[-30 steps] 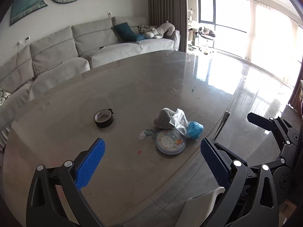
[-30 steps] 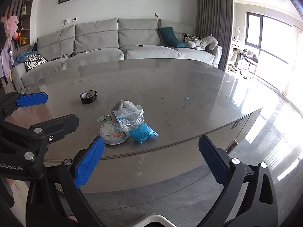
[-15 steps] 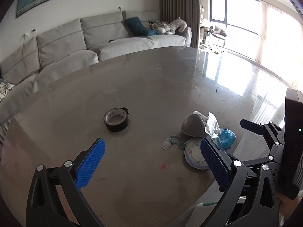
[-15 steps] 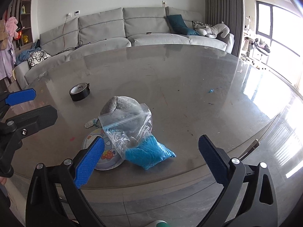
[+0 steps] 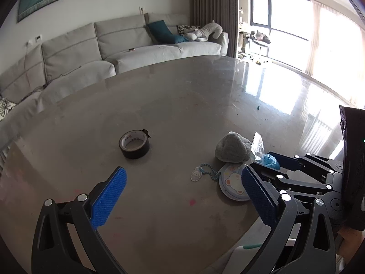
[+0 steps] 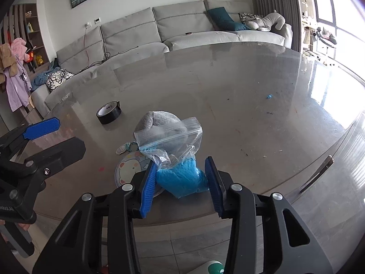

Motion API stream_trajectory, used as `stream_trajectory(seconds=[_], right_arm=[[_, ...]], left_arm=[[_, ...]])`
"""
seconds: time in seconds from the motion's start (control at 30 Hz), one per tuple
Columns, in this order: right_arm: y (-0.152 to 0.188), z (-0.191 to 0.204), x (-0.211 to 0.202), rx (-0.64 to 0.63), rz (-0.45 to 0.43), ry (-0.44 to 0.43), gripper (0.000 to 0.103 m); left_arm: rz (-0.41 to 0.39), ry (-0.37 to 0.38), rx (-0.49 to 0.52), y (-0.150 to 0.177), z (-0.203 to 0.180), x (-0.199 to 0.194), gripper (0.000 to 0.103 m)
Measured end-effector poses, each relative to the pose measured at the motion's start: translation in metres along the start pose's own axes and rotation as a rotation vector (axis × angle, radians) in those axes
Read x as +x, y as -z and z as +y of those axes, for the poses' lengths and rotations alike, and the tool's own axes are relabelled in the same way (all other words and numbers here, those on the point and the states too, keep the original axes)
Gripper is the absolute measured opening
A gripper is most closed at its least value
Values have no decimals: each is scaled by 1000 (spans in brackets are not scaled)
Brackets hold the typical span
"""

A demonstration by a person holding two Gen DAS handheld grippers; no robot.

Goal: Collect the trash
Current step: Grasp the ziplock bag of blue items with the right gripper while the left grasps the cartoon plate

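Note: your right gripper [image 6: 181,182] brackets the soft, light blue wad [image 6: 181,180], fingers part-closed; pinch its bulk. Left gripper [image 5: 182,196] gapes.

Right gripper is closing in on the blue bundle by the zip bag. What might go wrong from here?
1. The right gripper straddles the blue bundle, which looks soft; the fingers may only pinch an edge and lose it.
2. The zip bag lies against the bundle and over the grey cloth, so lifting could drag both.
3. The bundle overlaps the round bear plate near the table edge; a tug could knock it off.
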State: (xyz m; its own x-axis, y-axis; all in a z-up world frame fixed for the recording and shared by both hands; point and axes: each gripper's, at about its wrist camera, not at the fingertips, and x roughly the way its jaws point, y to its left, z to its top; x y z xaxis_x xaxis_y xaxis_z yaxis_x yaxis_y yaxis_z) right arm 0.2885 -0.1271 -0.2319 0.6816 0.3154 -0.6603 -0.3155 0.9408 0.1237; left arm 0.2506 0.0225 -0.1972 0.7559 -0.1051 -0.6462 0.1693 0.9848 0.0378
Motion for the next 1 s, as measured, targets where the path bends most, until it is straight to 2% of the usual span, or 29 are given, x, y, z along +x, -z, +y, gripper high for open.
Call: stream_trajectory(seconds=[0.27, 0.63, 1.0], right_arm=[[-8, -4, -19, 13, -48, 10, 39], [-23, -8, -53, -27, -115, 63, 39], [-21, -9, -62, -41, -129, 75, 38]], left_arm=[[21, 20, -3, 3, -4, 6, 99], [31, 59, 82, 3, -47, 19, 99], [105, 73, 61, 8, -67, 50, 99]])
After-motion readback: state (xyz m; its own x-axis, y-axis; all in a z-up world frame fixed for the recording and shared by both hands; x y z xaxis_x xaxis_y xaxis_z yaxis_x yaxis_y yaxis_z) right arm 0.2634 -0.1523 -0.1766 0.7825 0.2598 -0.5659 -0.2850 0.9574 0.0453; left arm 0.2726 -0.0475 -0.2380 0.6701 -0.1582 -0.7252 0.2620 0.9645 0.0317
